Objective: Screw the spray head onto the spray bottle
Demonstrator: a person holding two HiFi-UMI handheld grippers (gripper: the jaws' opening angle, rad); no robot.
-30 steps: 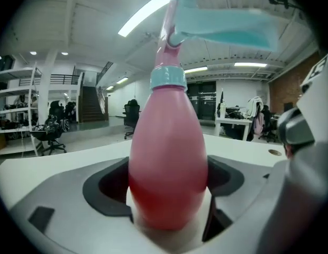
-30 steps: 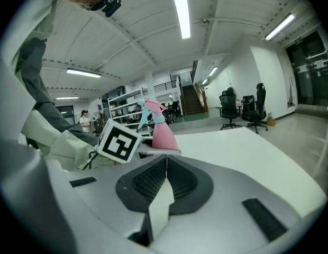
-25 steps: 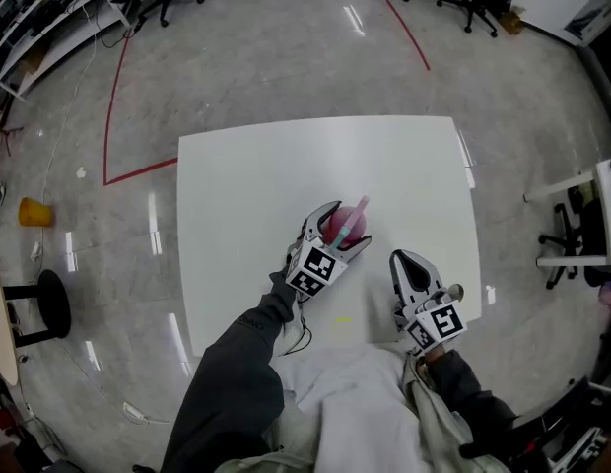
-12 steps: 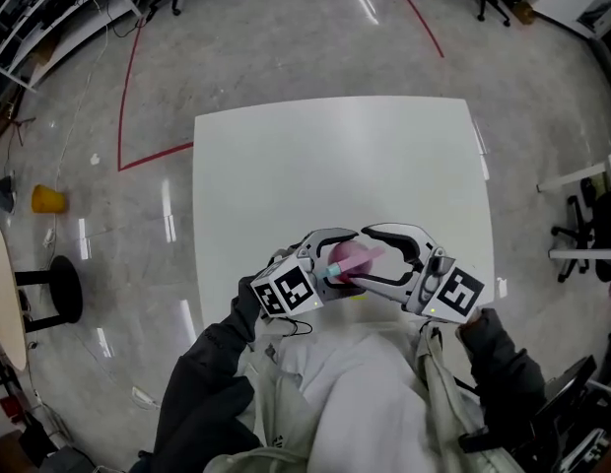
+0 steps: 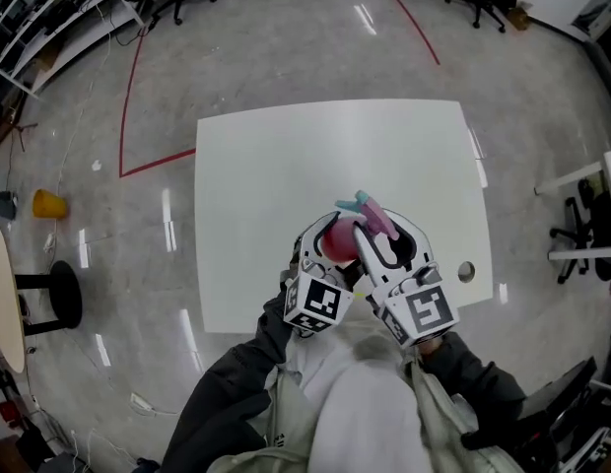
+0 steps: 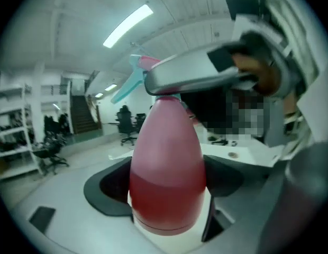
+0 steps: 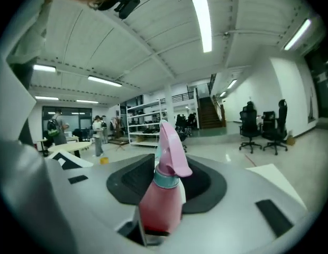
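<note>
Lifted above white table (image 5: 256,205), left tongs (image 6: 166,188) grip bottle (image 6: 165,142), right tongs (image 7: 166,183) closing on spray head (image 7: 170,150)

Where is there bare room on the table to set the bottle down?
The table is bare from its far edge to the spray bottle and along its left side. Crowded: the near edge, where left gripper and right gripper grip it.

Long ceiling strip lights (image 6: 124,25) are shining evenly above the left gripper (image 5: 330,242), and they are laying white glare streaks on the glossy floor (image 5: 286,57) beyond it. Both gripper views are bowing strongly toward dark, rounded corners, and the bottle (image 6: 166,179) between the left gripper's jaws is showing soft and out of focus.
</note>
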